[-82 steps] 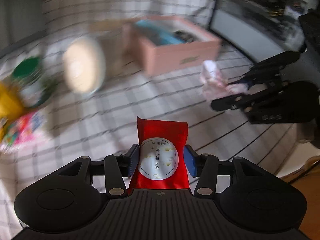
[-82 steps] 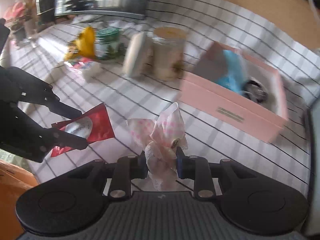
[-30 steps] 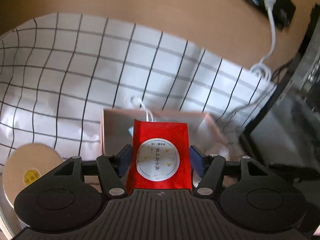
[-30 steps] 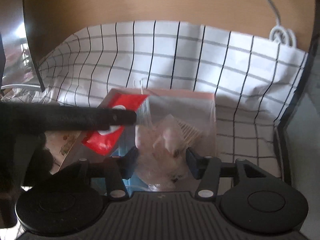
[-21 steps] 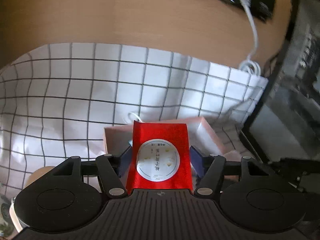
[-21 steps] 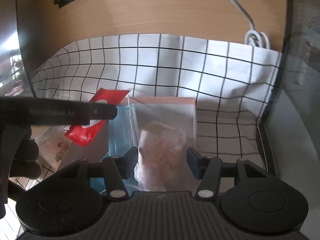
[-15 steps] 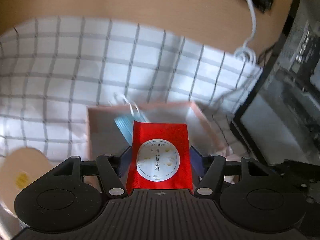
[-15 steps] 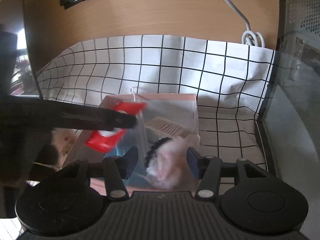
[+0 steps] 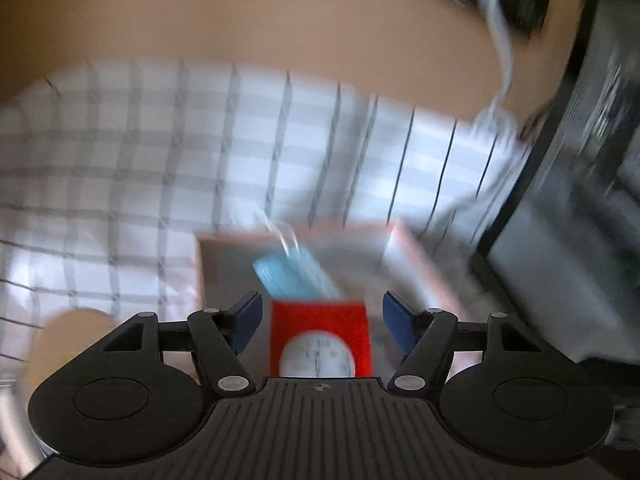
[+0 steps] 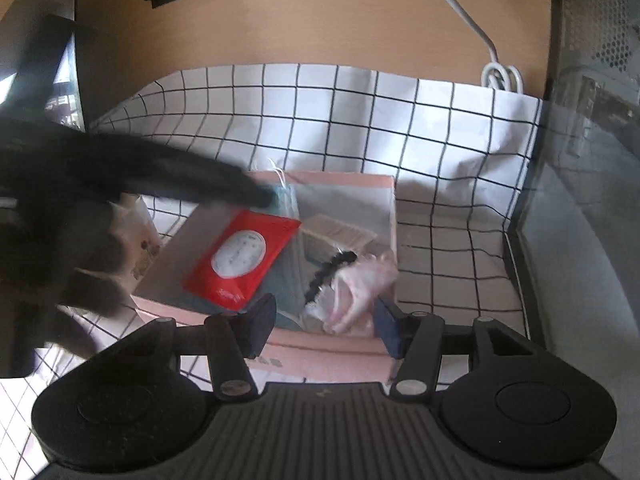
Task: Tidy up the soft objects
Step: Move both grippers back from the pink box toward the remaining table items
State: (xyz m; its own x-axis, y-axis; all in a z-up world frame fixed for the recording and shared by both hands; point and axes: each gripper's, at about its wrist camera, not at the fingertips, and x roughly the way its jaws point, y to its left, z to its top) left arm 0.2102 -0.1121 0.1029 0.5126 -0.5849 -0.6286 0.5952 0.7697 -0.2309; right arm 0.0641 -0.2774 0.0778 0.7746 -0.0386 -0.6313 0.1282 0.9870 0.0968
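My left gripper (image 9: 322,320) hangs over the pink box (image 9: 416,256). Its jaws are opening, and the red packet (image 9: 320,336) sits between the blue pads with a gap on each side. The right wrist view shows that red packet (image 10: 244,260) lying tilted inside the pink box (image 10: 332,346), on top of a blue face mask (image 10: 286,292), with the left gripper's blurred dark fingers (image 10: 180,182) just above it. My right gripper (image 10: 324,324) is open at the box's near wall. A pink-and-white cloth bundle (image 10: 360,286) lies in the box just beyond it, beside a black hair tie (image 10: 328,272).
The box stands on a white checked cloth (image 10: 360,112) against a wooden wall. A white cable (image 10: 500,74) coils at the back right. A dark glass-sided case (image 10: 580,220) closes the right side. A round cream lid (image 9: 68,340) and a printed pack (image 10: 144,248) sit left of the box.
The left jaws have widened and let go of the red packet, which dropped into the box. The pink cloth bundle has fallen from between the right pads and settled in the box.
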